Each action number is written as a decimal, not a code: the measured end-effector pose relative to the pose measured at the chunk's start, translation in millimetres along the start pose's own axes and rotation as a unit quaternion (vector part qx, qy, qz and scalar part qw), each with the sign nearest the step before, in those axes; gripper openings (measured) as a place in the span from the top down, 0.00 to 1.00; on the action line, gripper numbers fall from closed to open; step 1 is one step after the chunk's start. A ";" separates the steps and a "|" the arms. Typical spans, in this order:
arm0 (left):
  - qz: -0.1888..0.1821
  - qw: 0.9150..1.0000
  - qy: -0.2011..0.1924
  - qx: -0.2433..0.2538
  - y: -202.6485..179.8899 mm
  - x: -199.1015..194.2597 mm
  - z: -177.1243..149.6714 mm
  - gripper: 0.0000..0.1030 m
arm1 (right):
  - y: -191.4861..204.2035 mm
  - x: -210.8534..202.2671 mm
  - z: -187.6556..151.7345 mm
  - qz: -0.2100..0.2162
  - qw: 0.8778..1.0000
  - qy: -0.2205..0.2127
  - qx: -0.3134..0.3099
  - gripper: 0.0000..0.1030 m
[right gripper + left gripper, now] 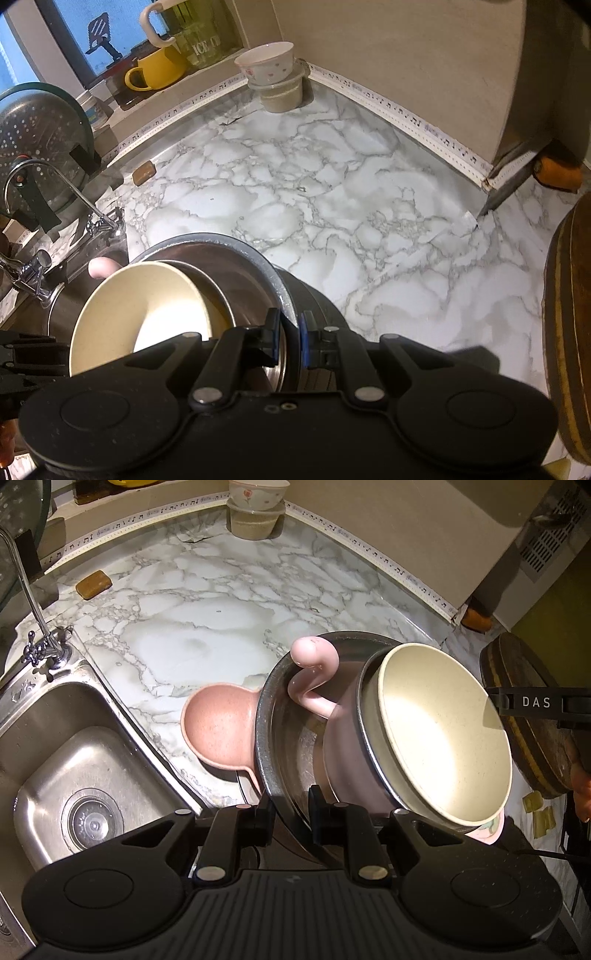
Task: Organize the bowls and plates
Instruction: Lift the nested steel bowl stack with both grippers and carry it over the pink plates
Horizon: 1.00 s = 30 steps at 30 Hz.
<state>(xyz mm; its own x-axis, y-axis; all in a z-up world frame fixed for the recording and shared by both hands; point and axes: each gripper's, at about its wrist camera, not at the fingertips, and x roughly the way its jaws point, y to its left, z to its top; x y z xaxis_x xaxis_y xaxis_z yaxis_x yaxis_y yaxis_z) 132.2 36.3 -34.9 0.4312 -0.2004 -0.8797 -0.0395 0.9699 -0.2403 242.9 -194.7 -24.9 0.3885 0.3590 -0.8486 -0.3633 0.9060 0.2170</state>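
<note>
A large steel bowl (280, 716) is held tilted above the marble counter (207, 602). Inside it sit a pink cup with a curled handle (314, 675) and a cream bowl (443, 734) nested in a smaller steel bowl. My left gripper (290, 805) is shut on the steel bowl's near rim. My right gripper (290, 332) is shut on the opposite rim of the steel bowl (255, 258); the cream bowl (144, 306) shows to its left. A pink handled dish (218, 731) lies on the counter beyond the bowl.
A steel sink (74, 760) with a tap (40, 627) is at the left. A floral bowl stacked on a lidded container (275, 81) stands in the far corner. A soap bar (94, 584) lies near the wall. A round wooden board (524, 716) is at the right.
</note>
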 end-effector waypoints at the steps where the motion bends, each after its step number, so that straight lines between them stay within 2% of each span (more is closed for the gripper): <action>1: 0.001 1.000 0.001 0.001 0.1 0.7 -0.5 0.83 | -1.0 0.6 -1.5 0.000 1.000 0.001 0.002 0.88; 30: 0.020 1.000 0.009 0.008 8.5 22.2 0.3 0.83 | -6.2 28.3 -9.3 0.004 1.000 0.019 0.005 0.89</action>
<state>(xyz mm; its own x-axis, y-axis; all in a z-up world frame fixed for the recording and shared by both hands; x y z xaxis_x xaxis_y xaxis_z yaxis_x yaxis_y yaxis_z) 141.7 40.1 -56.3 0.4135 -0.1640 -0.8956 -0.0414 0.9792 -0.1984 248.3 -192.2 -54.7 0.3531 0.3578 -0.8645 -0.3580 0.9053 0.2285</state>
